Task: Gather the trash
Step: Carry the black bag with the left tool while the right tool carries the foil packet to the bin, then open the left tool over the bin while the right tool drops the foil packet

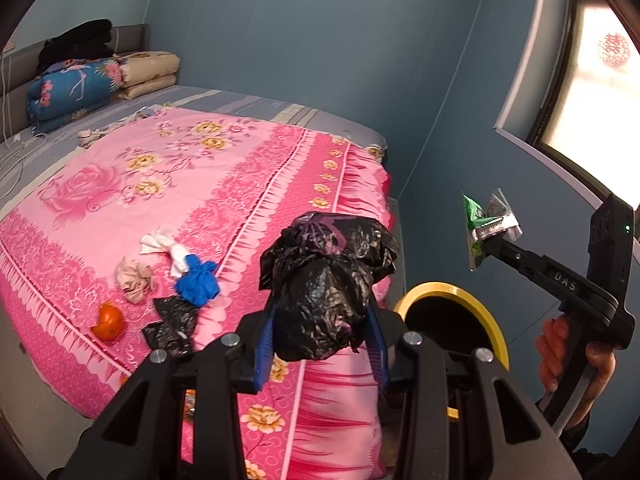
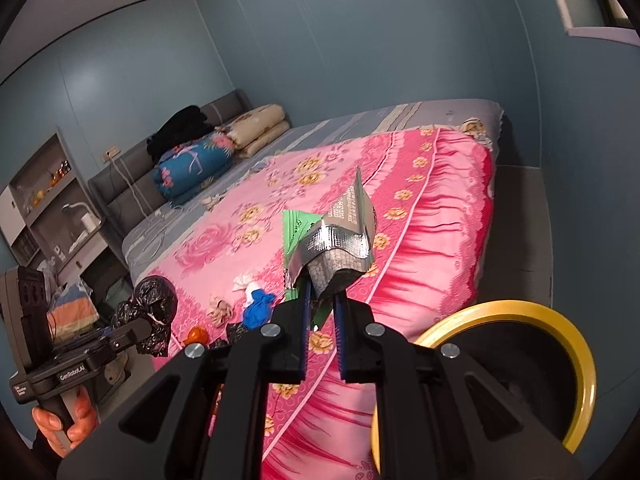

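While left fingers (image 1: 322, 320) clench black bag (image 1: 328, 280), "DAS"-marked right fingers (image 2: 322, 292) pinch foil wrapper (image 2: 340, 240).

Dim, window glare, fisheye-warped edges

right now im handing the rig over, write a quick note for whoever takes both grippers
Left gripper: shut on a crumpled black plastic bag, held up off the bed.
Right gripper: shut on a green and silver foil wrapper, also in the air.
Yellow-rimmed bin: on the floor at the foot of the bed, mouth open, below both grippers.
Done: two pieces picked up, neither dropped in yet.
Left on the pink bedspread: white tissue, beige wad, blue glove, another black bag scrap, orange peel.
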Demonstrator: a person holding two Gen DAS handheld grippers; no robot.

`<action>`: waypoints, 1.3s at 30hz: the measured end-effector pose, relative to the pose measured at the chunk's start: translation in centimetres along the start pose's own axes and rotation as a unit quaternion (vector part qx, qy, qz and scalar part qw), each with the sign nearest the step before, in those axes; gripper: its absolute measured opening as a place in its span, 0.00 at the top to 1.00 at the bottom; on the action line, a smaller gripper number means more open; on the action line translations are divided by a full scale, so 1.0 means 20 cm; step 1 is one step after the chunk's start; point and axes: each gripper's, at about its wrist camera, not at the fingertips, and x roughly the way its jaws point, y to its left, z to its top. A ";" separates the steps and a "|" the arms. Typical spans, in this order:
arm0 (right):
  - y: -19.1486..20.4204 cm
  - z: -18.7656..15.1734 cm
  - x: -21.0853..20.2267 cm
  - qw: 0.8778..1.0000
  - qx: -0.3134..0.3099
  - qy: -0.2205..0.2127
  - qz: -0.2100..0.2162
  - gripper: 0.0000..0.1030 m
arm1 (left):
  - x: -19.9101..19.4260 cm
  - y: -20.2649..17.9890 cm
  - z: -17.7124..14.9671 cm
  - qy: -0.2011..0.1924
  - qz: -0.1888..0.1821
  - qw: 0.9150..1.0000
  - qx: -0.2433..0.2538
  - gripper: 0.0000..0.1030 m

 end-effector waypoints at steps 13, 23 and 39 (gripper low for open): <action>-0.27 0.02 -0.13 0.998 0.039 -0.020 -0.044 0.89 | 0.22 -0.32 -0.01 0.036 -0.047 0.997 0.055 0.65; -0.45 0.00 -0.14 0.995 0.071 -0.019 -0.068 0.89 | 0.43 -0.52 -0.06 0.073 -0.075 0.991 0.088 0.65; -0.63 -0.04 -0.03 0.991 0.117 0.011 -0.063 0.88 | 0.73 -0.78 -0.31 0.155 -0.100 0.971 0.150 0.64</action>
